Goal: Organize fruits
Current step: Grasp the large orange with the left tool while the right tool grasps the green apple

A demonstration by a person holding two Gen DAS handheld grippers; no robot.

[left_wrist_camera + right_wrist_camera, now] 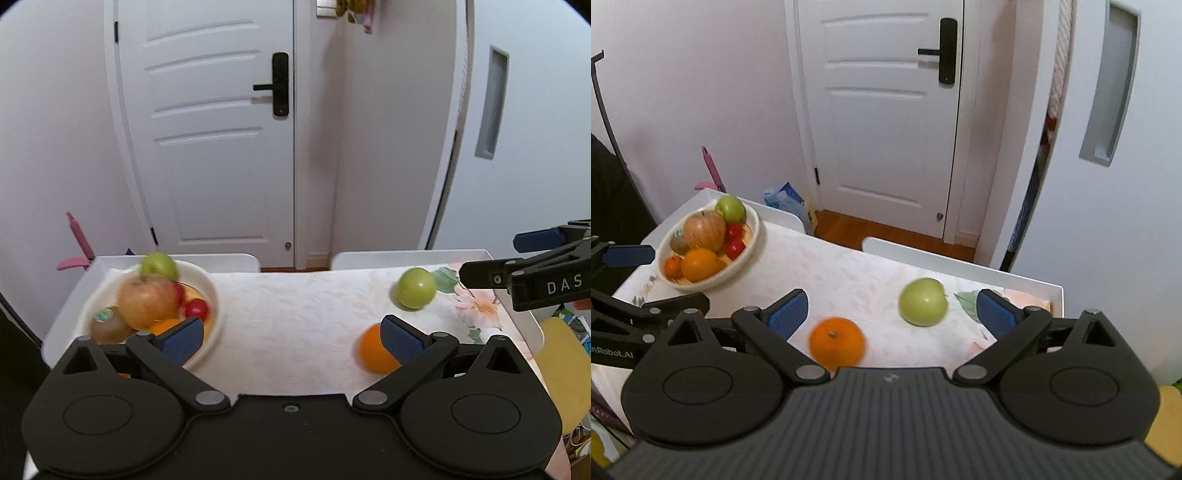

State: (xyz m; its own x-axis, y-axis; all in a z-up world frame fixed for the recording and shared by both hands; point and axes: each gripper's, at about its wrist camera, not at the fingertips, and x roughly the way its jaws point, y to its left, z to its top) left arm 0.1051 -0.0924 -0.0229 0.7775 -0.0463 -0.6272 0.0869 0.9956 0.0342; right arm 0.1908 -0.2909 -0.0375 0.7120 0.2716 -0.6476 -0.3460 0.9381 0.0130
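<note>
Bowl (748,254): cream, round, at the table's far left corner, heaped with fruit.
Bowl contents: large reddish-yellow apple (704,229) in the middle; small green apple (731,208) at the far rim; kiwi (679,242) with a sticker at the left; two oranges (700,264) at the near side; small red fruits (735,240) at the right.
Left gripper (291,339): blue pads spread wide, nothing between them; left pad over the bowl's near rim, right pad in front of the loose orange.
Tablecloth (842,273): pale, floral print, over a white table (960,267).
Loose orange (836,343): on the cloth, well apart from the bowl, stem up, just beside the right gripper's left pad.
Loose green apple (923,302): on the cloth, right of and beyond the orange, apart from it.
Right gripper (890,314): blue pads spread to full width, empty, both loose fruits lying ahead between the pads.
Background: white door (886,129) with black handle, wood floor beyond the table.
</note>
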